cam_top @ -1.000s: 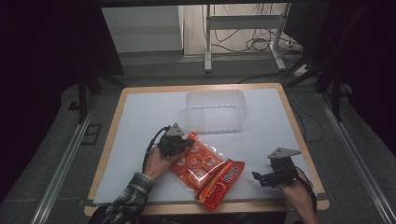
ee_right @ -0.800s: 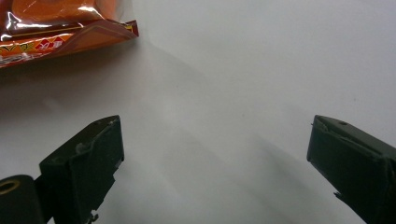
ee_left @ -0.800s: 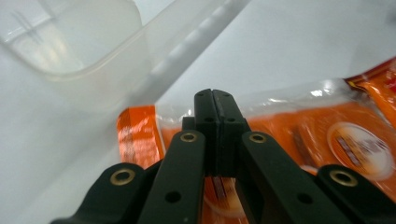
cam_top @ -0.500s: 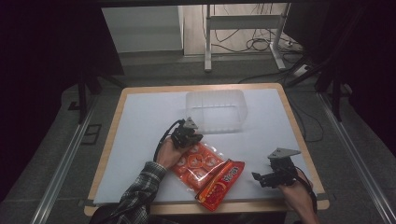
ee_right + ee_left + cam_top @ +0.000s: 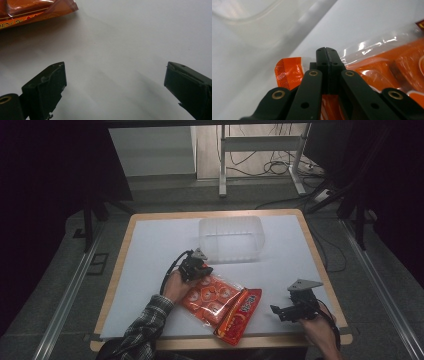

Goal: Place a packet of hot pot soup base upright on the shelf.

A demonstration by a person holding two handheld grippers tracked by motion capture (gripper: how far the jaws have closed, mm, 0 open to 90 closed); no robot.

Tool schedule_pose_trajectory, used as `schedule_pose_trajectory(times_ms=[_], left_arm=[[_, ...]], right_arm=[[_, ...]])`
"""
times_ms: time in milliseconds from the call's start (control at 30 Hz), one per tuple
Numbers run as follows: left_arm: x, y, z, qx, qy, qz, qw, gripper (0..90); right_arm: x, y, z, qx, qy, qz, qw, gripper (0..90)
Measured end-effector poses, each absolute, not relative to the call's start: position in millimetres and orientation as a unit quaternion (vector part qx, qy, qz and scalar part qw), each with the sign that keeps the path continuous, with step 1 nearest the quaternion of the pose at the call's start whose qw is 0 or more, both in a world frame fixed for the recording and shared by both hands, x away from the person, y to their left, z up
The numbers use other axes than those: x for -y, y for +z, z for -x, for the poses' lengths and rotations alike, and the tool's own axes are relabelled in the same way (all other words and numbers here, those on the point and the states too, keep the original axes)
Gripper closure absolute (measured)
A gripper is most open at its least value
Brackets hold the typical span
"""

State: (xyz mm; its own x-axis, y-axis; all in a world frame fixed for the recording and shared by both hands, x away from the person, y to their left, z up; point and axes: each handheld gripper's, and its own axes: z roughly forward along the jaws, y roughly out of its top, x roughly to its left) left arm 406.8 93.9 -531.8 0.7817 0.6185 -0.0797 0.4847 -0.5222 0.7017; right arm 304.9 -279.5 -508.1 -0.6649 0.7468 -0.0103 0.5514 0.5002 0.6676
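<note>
L gripper (image 5: 201,269) sits at the far edge of the orange snack bag (image 5: 207,298), jaws pressed together on the bag's clear sealed rim. Bag lies mid-table, w/ a red-orange packet (image 5: 239,316) touching its near-right side. Clear plastic bin (image 5: 231,239) stands just beyond. R gripper (image 5: 281,310) rests near the table's (image 5: 150,245) near-right corner, jaws wide apart over bare white surface.

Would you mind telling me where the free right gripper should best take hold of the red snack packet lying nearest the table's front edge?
Grip the red snack packet at its flat sealed end, coming in low from the right gripper, whose jaws stand open. The packet lies flat, partly under the orange packet, leaving that end clear.
</note>
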Motion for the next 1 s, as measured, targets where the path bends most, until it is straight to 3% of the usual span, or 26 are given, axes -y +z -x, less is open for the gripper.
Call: schedule_pose_trajectory(times_ms=[1000], left_arm=[[-149,-537,-334,-0.369,0.082,-0.847,0.374,90.0]], right_arm=[[289,-502,-302,-0.839,0.334,-0.398,0.164,3.8]])
